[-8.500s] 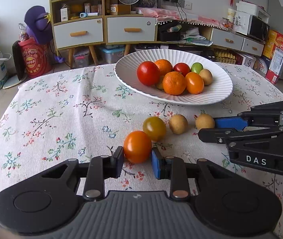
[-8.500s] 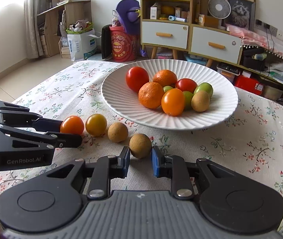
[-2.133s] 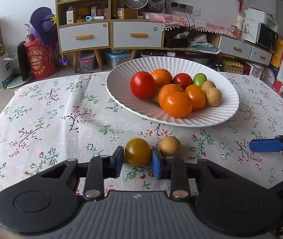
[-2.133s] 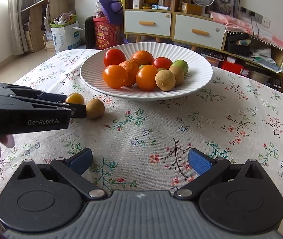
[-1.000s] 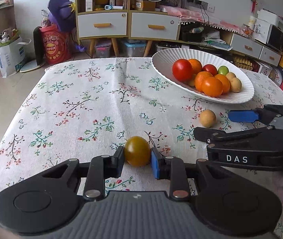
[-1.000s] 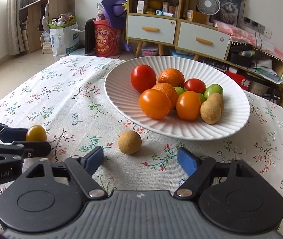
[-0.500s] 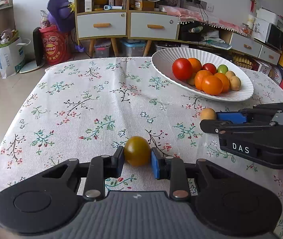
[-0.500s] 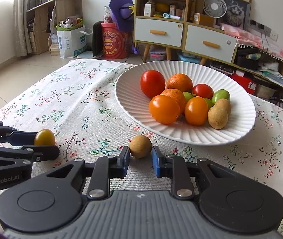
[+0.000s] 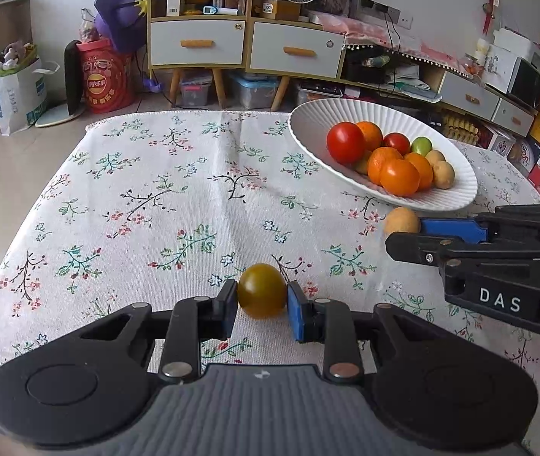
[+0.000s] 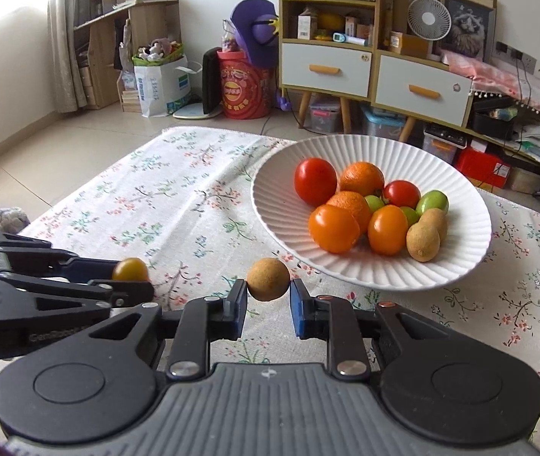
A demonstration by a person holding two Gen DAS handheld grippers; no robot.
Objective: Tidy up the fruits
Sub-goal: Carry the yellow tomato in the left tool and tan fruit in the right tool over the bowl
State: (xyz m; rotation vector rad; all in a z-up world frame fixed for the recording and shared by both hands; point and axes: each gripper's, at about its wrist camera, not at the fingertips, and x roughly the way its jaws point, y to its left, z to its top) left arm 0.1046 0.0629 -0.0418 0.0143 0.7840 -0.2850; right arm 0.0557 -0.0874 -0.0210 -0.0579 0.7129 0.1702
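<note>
While bound, presumably, for white ribbed plate (image 10: 471,254) holding sorted fruit: yellow-green tomato (image 9: 262,295) pinched in left gripper (image 9: 262,304) fingers, tan round fruit (image 10: 268,279) pinched in right gripper (image 10: 268,302) fingers, both low over floral-clothed desk (image 9: 178,205)

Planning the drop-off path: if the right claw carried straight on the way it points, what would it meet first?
Probably the near rim of the white ribbed plate, just beyond the round brown fruit gripped by the right claw; depth is unclear.
</note>
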